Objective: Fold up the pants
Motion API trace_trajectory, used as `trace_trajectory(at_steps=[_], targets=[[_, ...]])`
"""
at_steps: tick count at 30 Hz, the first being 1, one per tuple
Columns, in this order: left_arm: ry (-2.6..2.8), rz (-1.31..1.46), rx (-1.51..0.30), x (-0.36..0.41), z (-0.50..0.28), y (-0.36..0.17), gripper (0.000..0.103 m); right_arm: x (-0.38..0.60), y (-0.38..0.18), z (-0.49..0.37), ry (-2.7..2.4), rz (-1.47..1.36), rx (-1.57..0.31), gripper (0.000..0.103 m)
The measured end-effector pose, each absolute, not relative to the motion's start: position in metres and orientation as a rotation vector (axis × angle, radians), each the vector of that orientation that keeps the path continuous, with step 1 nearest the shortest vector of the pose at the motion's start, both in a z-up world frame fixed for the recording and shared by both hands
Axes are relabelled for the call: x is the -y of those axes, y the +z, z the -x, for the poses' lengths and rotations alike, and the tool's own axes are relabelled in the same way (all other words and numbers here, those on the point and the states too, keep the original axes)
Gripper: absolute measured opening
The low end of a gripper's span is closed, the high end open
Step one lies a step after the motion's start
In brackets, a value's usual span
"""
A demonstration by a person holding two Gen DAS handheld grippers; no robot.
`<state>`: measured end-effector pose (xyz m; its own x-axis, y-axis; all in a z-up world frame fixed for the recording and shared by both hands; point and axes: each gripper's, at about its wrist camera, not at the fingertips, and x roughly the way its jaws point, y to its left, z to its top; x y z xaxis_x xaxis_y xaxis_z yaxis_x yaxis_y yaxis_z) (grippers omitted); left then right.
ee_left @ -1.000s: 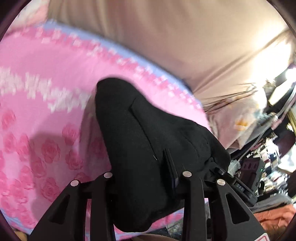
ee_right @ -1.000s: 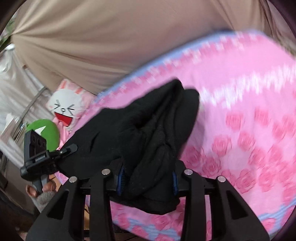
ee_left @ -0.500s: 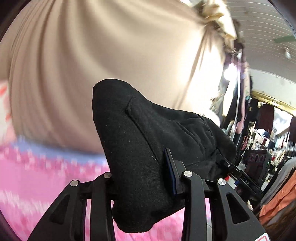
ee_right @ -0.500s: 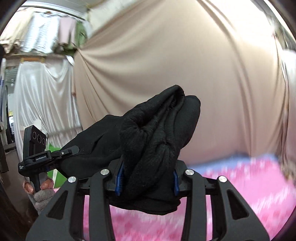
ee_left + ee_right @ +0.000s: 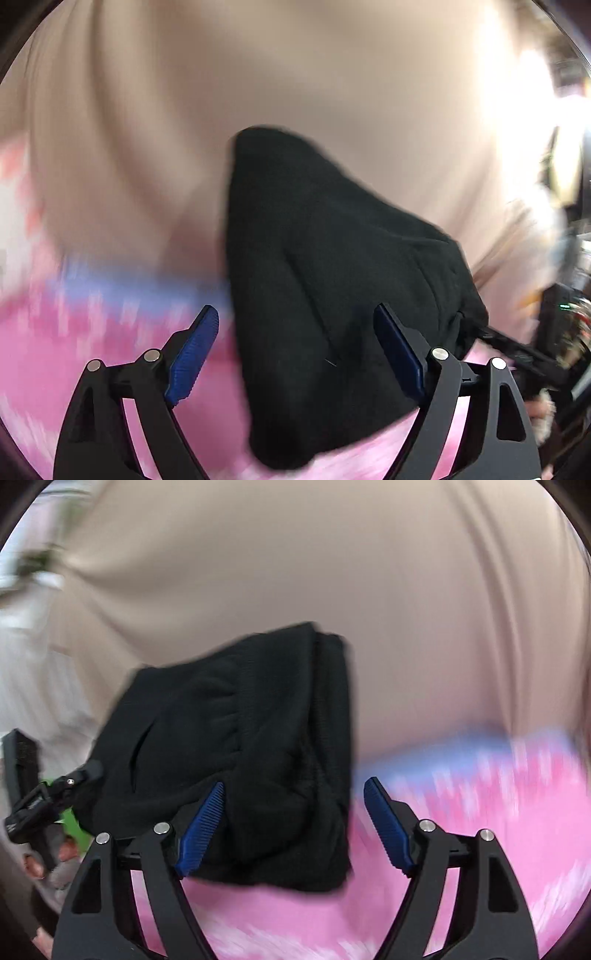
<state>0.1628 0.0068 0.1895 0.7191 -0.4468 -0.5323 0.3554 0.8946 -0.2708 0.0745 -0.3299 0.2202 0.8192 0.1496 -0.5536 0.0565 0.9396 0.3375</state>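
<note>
Both claws were seen spread wide, nothing pinched between the blue pads. In the left wrist view, the left gripper (image 5: pixel 295 347) was aimed level toward the beige curtain (image 5: pixel 295 74), and the black pants (image 5: pixel 332 295) filled the centre of the frame between its fingers, nearer the right one. In the right wrist view, the right gripper (image 5: pixel 295 823) was held the same way; the pants (image 5: pixel 240 757) were bunched at centre left, over its left pad (image 5: pixel 199 834). The pink blanket (image 5: pixel 461 830) was blurred along the bottom of both frames. Whether the pants rested on it could not be told.
</note>
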Motion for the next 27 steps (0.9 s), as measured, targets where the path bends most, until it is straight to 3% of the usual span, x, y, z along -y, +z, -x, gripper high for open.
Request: trace_trajectory(at_steps=[3,5,8,10,13,18,19,21,22,23,24,27], targets=[[-0.366,0.248,-0.888,-0.029,-0.190,0.077,0.069,0.347,0.135,-0.069,0.016,-0.444,-0.770,0.070],[-0.330,0.241,-0.914,-0.032,-0.186,0.053,0.070,0.351,0.110,-0.063,-0.002,-0.459,-0.818,0.070],[-0.334,0.220,-0.922,-0.020,-0.188,0.047,0.070,0.351,0.113,-0.073,0.016,-0.490,-0.819,0.070],[-0.333,0.205,-0.905,-0.019,-0.194,0.051,0.073,0.352,0.122,-0.085,0.034,-0.517,-0.791,0.076],[-0.327,0.235,-0.907,-0.013,-0.211,0.051,0.084,0.356,0.132,-0.112,0.038,-0.574,-0.753,0.084],[-0.375,0.404,-1.025,-0.015,-0.243,0.017,0.084,0.361,0.102,-0.148,0.055,-0.684,-0.810,0.085],[-0.391,0.433,-1.037,-0.016,-0.247,0.011,0.081,0.360,0.095,-0.154,0.062,-0.703,-0.825,0.072],[-0.426,0.460,-1.022,-0.014,-0.250,0.013,0.054,0.355,0.083,-0.163,0.091,-0.712,-0.857,0.047],[-0.420,0.449,-1.013,-0.013,-0.249,0.019,0.048,0.350,0.090,-0.160,0.096,-0.674,-0.838,0.034],[-0.413,0.427,-1.001,-0.013,-0.246,0.026,0.036,0.345,0.098,-0.155,0.099,-0.641,-0.822,0.032],[-0.409,0.416,-0.990,-0.014,-0.243,0.033,0.031,0.341,0.109,-0.147,0.104,-0.607,-0.801,0.030],[-0.419,0.430,-0.978,-0.024,-0.232,0.043,0.032,0.340,0.119,-0.128,0.108,-0.608,-0.758,0.031]])
